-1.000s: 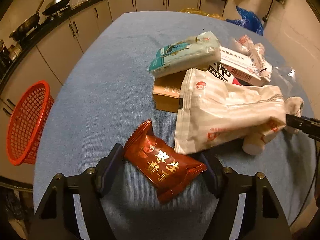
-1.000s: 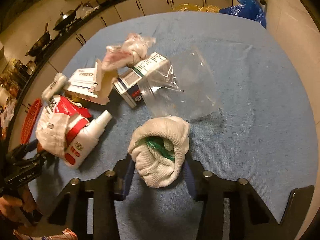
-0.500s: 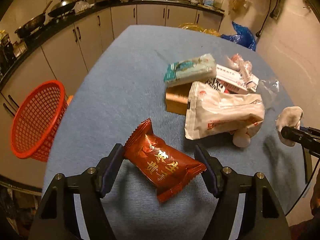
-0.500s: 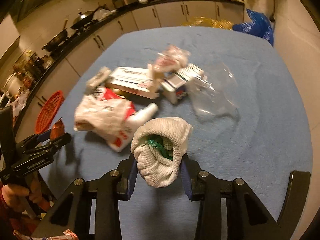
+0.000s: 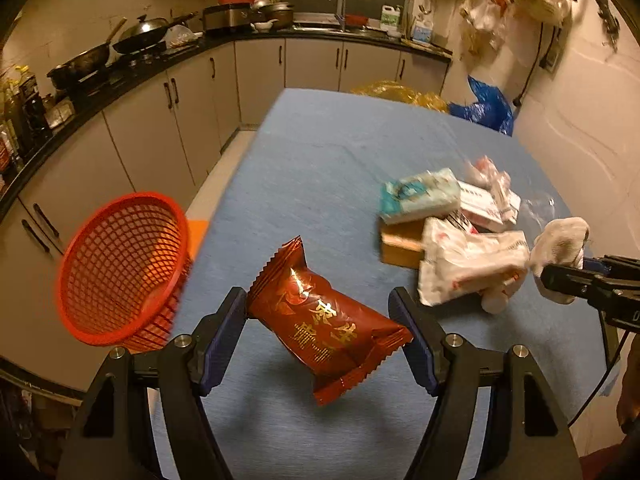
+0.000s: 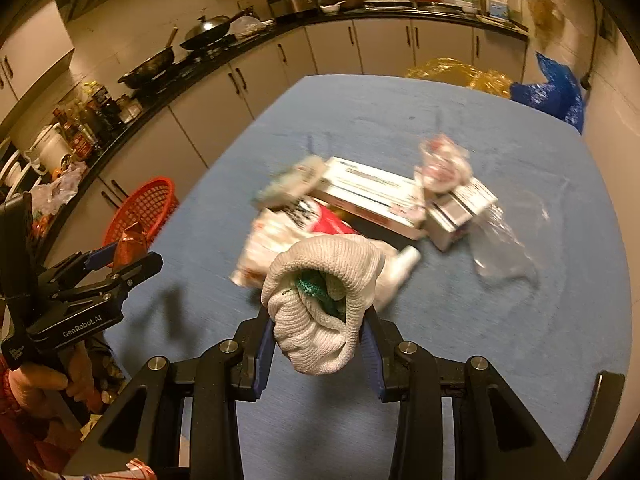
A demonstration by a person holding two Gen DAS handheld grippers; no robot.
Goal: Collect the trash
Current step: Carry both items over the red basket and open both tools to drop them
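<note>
A red snack wrapper [image 5: 326, 326] hangs pinched in the left tongs [image 5: 320, 334] above the blue surface [image 5: 332, 152], the red basket [image 5: 120, 268] just to their left off the surface's edge. The right tongs [image 6: 318, 342] clamp a balled white glove [image 6: 320, 300]. Ahead of both tongs, a pile of packets and boxes [image 6: 372, 204] awaits collection; judging by this, most work remains.

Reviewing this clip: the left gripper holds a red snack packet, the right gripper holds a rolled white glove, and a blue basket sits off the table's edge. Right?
Not quite: the basket is red, as the left wrist view shows. The left gripper does hold the red snack packet, and the right gripper the rolled white glove.
</note>
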